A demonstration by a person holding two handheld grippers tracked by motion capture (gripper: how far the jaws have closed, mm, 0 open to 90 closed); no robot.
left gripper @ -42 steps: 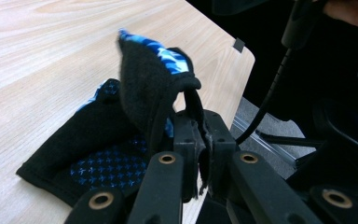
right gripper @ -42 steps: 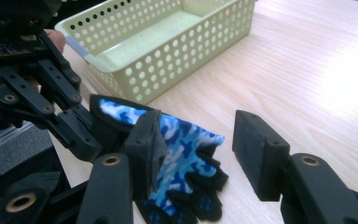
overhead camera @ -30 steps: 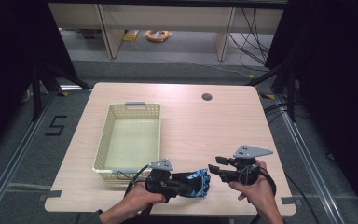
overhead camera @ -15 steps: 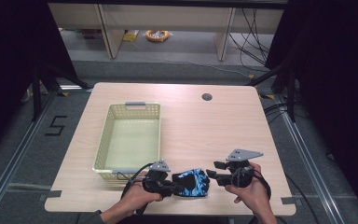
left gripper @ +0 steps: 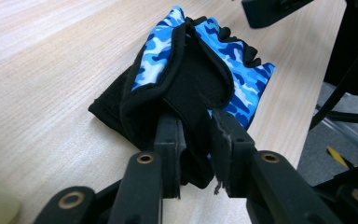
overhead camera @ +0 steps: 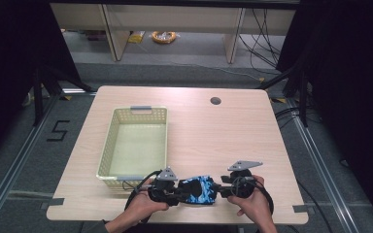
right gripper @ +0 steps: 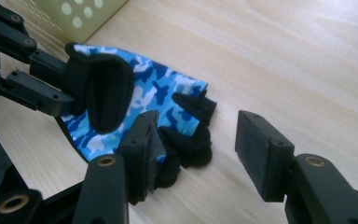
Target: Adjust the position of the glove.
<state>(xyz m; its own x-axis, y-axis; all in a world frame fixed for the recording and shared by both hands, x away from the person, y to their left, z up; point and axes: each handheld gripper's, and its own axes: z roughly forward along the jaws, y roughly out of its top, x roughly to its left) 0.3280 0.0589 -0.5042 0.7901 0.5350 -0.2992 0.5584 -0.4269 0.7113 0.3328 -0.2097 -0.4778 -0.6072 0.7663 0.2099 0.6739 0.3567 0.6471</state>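
A blue camouflage fingerless glove [overhead camera: 199, 189] with black trim lies on the table near its front edge. My left gripper [overhead camera: 177, 190] is shut on the glove's black wrist strap [left gripper: 193, 93]; in the left gripper view both jaws [left gripper: 193, 135] pinch that strap. My right gripper [overhead camera: 221, 187] is at the glove's finger end, open. In the right gripper view its jaws [right gripper: 200, 140] stand wide apart, one pad beside the black finger openings [right gripper: 189, 144] of the glove [right gripper: 158, 88]. The left gripper [right gripper: 67, 84] shows there at the far side of the glove.
A pale yellow perforated basket [overhead camera: 108, 145] stands left of centre, its near wall just behind my left hand. A round cable hole [overhead camera: 215, 101] is at the table's back. The front edge lies close below both hands.
The right gripper has come left and toward the front edge, up to the glove's finger end. The left gripper keeps its hold and has barely shifted.
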